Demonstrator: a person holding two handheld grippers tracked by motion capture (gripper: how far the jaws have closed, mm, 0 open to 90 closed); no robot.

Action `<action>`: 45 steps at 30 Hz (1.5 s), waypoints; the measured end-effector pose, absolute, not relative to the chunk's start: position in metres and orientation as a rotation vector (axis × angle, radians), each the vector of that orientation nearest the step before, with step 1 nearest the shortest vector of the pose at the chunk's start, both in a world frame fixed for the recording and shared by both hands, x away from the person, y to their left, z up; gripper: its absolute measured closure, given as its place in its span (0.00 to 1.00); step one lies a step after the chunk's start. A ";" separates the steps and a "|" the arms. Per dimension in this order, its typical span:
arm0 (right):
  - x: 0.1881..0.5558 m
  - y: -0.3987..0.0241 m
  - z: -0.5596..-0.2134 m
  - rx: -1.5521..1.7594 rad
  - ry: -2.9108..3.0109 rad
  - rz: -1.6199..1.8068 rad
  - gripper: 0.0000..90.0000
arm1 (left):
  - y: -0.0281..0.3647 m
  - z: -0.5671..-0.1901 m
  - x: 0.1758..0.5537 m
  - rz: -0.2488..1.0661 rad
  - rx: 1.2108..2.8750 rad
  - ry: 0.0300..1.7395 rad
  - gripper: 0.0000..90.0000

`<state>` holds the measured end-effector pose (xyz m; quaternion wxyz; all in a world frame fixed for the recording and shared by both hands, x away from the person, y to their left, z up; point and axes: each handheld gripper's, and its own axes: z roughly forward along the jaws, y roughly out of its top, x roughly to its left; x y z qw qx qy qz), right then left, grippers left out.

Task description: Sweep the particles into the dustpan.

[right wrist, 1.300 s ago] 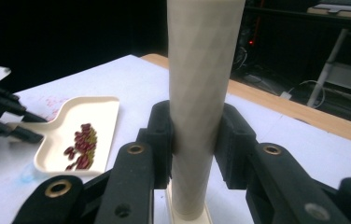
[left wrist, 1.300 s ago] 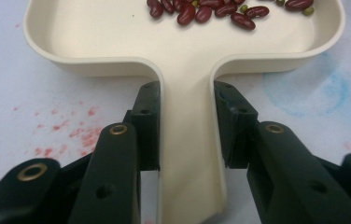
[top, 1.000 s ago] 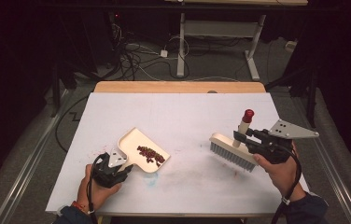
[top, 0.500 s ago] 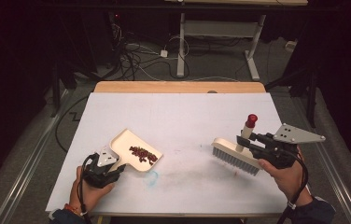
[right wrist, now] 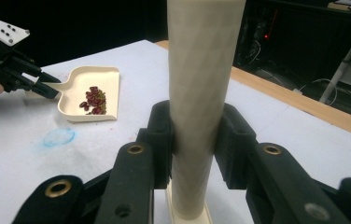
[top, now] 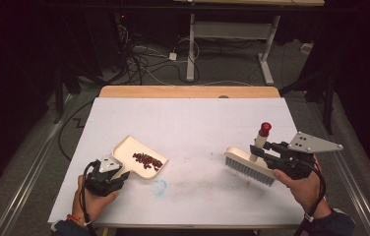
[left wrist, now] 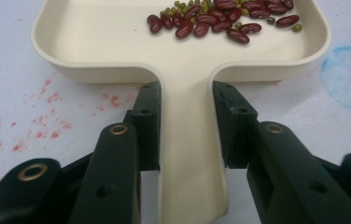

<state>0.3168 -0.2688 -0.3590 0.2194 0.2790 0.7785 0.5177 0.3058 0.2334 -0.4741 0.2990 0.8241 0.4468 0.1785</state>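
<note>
High view: left gripper (top: pixel 108 173) clamps the handle of the cream dustpan (top: pixel 141 156) at the table's (top: pixel 198 118) near-left. Handle runs back toward the person; the pan mouth opens away and to the right. Beans (top: pixel 147 160) lie inside. Right gripper (top: pixel 267 153) pinches the brush (top: pixel 250 165) by its upright red-tipped handle, bristles down at the near-right, well apart from the pan.

Left gripper view: jaws pressed on the dustpan handle (left wrist: pixel 186 140), red and green beans (left wrist: pixel 220 18) heaped near the far lip.

Right gripper view: jaws squeezed on the brush handle (right wrist: pixel 201 93), long axis vertical.

Judgement: sweeping looks finished; next, lift the pan level so nothing spills.
</note>
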 end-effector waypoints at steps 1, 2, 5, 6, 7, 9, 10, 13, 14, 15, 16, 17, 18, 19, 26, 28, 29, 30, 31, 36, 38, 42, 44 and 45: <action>0.317 -0.269 -0.359 0.773 2.154 1.433 0.78 | 0.234 -0.474 0.306 0.473 2.182 1.198 0.71; 0.316 -0.270 -0.359 0.769 2.159 1.432 0.78 | 0.235 -0.474 0.306 0.472 2.178 1.202 0.71; 0.316 -0.273 -0.358 0.771 2.175 1.437 0.78 | 0.238 -0.475 0.308 0.472 2.157 1.232 0.71; 0.316 -0.274 -0.358 0.772 2.177 1.440 0.78 | 0.239 -0.475 0.310 0.475 2.150 1.246 0.71; 0.317 -0.276 -0.358 0.770 2.188 1.443 0.78 | 0.240 -0.475 0.312 0.474 2.145 1.255 0.71; 0.315 -0.282 -0.354 0.769 2.196 1.443 0.78 | 0.240 -0.476 0.316 0.479 2.127 1.279 0.71; 0.315 -0.284 -0.353 0.765 2.201 1.442 0.78 | 0.241 -0.477 0.319 0.477 2.118 1.292 0.71; 0.312 -0.294 -0.345 0.756 2.204 1.443 0.78 | 0.242 -0.480 0.324 0.469 2.091 1.326 0.71; 0.312 -0.297 -0.343 0.758 2.206 1.443 0.78 | 0.242 -0.480 0.325 0.472 2.085 1.337 0.71; 0.312 -0.299 -0.342 0.756 2.216 1.438 0.78 | 0.241 -0.480 0.326 0.476 2.078 1.350 0.71; 0.312 -0.301 -0.342 0.765 2.222 1.441 0.78 | 0.240 -0.481 0.327 0.482 2.070 1.362 0.71; 0.312 -0.302 -0.342 0.772 2.218 1.448 0.78 | 0.238 -0.481 0.328 0.494 2.066 1.377 0.71; 0.313 -0.303 -0.342 0.774 2.216 1.454 0.78 | 0.236 -0.481 0.329 0.505 2.063 1.389 0.71; 0.313 -0.304 -0.343 0.771 2.231 1.448 0.78 | 0.234 -0.482 0.330 0.508 2.050 1.405 0.71; 0.318 -0.303 -0.350 0.760 2.304 1.432 0.78 | 0.220 -0.488 0.337 0.521 1.999 1.510 0.71; 0.321 -0.301 -0.352 0.749 2.317 1.414 0.78 | 0.217 -0.488 0.338 0.520 1.984 1.532 0.70; 0.322 -0.300 -0.352 0.750 2.323 1.404 0.78 | 0.217 -0.488 0.338 0.508 1.985 1.529 0.70; 0.323 -0.298 -0.353 0.750 2.325 1.401 0.78 | 0.215 -0.489 0.337 0.499 1.984 1.526 0.67; 0.324 -0.298 -0.354 0.744 2.331 1.394 0.78 | 0.214 -0.489 0.336 0.496 1.986 1.523 0.66; 0.330 -0.295 -0.357 0.752 2.344 1.381 0.78 | 0.208 -0.487 0.327 0.467 1.974 1.491 0.62; 0.332 -0.294 -0.357 0.745 2.352 1.384 0.78 | 0.208 -0.485 0.324 0.457 1.994 1.465 0.60; 0.335 -0.289 -0.357 0.729 2.378 1.377 0.78 | 0.218 -0.479 0.314 0.474 1.955 1.387 0.51; 0.336 -0.288 -0.357 0.729 2.384 1.378 0.78 | 0.225 -0.474 0.309 0.499 1.923 1.334 0.43; 0.338 -0.286 -0.358 0.728 2.386 1.377 0.78 | 0.229 -0.472 0.306 0.529 1.920 1.312 0.40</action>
